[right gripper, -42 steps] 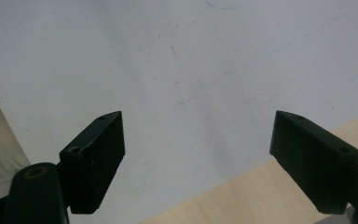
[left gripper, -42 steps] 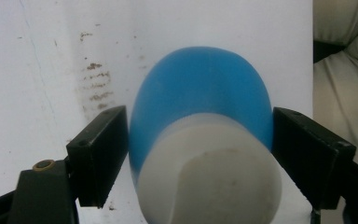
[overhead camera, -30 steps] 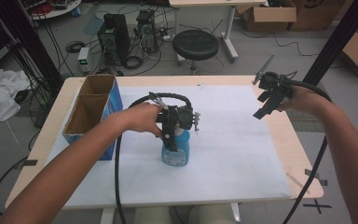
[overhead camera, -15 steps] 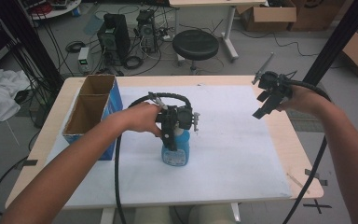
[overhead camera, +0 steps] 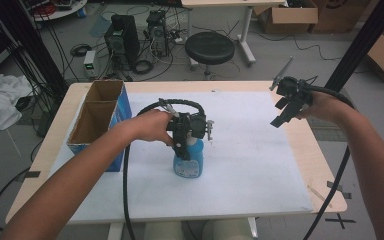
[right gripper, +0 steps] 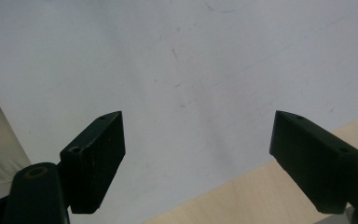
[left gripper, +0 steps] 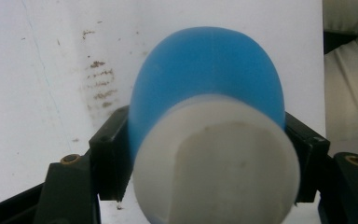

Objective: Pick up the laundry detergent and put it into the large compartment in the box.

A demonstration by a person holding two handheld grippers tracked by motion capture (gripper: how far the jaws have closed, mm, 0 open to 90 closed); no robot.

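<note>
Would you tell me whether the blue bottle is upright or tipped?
Upright: the blue bottle stands on the table, white cap up.

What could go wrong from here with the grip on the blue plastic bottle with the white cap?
The left gripper has just been closing on the blue plastic bottle from above, near its white cap. The bottle is rounded and smooth, so it might slip or swing when lifted. The open-topped cardboard box stands close by; a swing could knock it. The right gripper hovers open, too far to steady anything.

A lab or workshop room.
Computer towers (overhead camera: 121, 37) and loose cables (overhead camera: 145, 65) sit on the floor, beside a stool (overhead camera: 210, 48) and cardboard boxes (overhead camera: 285, 17).
</note>
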